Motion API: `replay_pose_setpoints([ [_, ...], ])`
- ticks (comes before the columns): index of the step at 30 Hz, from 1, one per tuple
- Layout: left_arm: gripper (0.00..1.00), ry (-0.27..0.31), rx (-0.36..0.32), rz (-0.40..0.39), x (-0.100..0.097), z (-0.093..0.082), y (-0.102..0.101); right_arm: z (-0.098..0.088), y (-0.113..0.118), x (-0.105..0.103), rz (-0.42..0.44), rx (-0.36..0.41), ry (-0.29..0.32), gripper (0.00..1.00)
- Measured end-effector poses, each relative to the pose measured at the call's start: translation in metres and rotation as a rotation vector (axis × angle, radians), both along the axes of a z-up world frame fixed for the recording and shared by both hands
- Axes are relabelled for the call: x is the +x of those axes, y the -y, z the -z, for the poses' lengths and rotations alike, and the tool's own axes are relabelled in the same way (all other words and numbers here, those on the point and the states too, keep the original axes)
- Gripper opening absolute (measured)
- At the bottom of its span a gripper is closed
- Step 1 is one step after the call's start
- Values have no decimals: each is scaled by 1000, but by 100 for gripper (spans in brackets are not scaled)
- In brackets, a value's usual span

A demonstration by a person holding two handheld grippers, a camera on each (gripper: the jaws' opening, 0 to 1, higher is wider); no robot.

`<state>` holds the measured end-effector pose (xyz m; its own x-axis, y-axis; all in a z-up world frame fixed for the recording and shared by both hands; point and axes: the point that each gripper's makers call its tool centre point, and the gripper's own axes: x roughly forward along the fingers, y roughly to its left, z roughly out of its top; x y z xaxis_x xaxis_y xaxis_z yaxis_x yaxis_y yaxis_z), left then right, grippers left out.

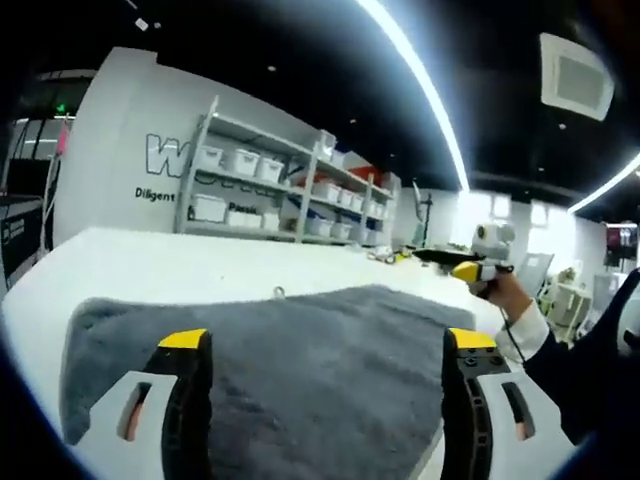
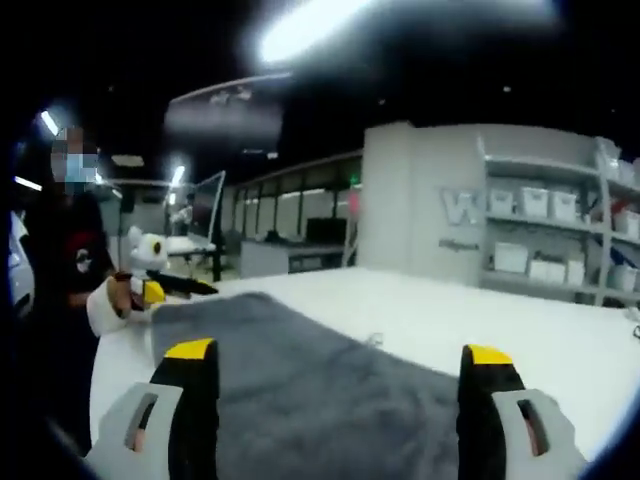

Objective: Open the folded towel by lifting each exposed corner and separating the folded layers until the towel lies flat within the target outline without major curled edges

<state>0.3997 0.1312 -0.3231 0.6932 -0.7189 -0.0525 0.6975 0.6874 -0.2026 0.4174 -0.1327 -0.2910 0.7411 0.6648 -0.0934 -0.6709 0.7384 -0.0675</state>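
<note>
A grey fluffy towel lies spread over a white table, with a small loop tag at its far edge. My left gripper hovers low over the towel's near edge, its yellow-tipped jaws wide apart and holding nothing. The right gripper shows at the right, held in a hand with a white cuff, off the towel's far right corner. In the right gripper view the towel runs under my open right gripper, and the left gripper sits at the towel's far left corner.
Metal shelves with white bins stand behind the table, also seen as shelves at the right. A person in dark clothes stands at the table's left end. Bare white table top stretches beyond the towel.
</note>
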Motion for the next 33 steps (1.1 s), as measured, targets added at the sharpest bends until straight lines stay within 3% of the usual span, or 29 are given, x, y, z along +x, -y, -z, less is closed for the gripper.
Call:
replay_pose_setpoints([
  [4,99,22,12,-21,3,-7,-8,7,5,-9,4,-20,-23,99],
  [7,98,29,-16,-26,1,-17,-13,1,19,-13,54,3,-11,94],
  [12,95,62,-28,-57,-2,-32,-22,-5,32,-26,66,34,-24,99],
  [17,92,88,30,-81,-3,-34,-32,-18,43,-39,87,37,1,99],
  [23,100,69,93,-110,-9,-36,-44,-23,49,-59,99,-50,-13,99],
  [27,100,65,105,-114,-18,-40,-50,-29,54,-69,90,-52,-9,99],
  [33,100,69,152,-136,-26,-43,-53,-16,75,-69,152,-121,-42,99],
])
